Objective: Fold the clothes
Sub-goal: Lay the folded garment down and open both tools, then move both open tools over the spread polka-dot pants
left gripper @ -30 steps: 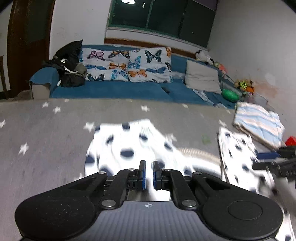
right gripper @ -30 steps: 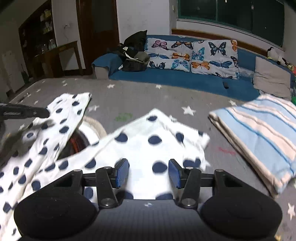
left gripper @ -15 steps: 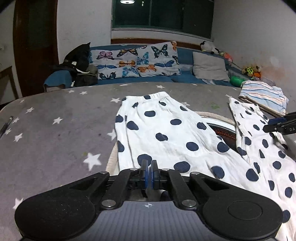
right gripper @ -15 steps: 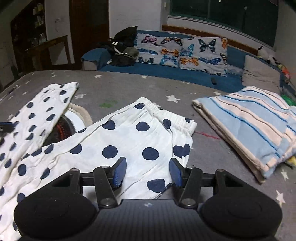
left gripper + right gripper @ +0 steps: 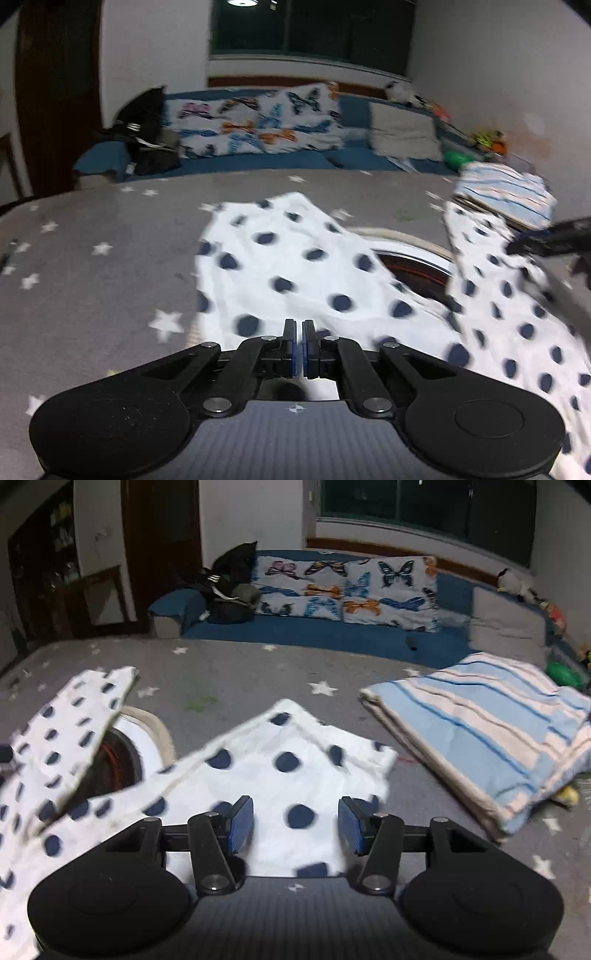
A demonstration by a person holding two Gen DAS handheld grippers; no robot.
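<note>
Two hand-held grippers — the left hand-held gripper [image 5: 299, 347], its pads pressed nearly together, and the right hand-held gripper [image 5: 296, 825], its pads spread apart.

One white polka-dot garment [image 5: 266, 775], with two legs showing — one polka-dot leg [image 5: 295, 273] ahead of the left camera, a second polka-dot leg [image 5: 517, 314] off to that camera's right.

One folded striped blanket [image 5: 487, 731].

One round object [image 5: 125, 753] half hidden under the garment; its kind cannot be told.

One blue sofa [image 5: 325, 635], carrying two butterfly-print pillows [image 5: 347, 587], one grey cushion [image 5: 506, 627] and one heap of dark clothing [image 5: 229, 587].

One green ball [image 5: 456, 159].

One star-patterned grey cover [image 5: 92, 266].
</note>
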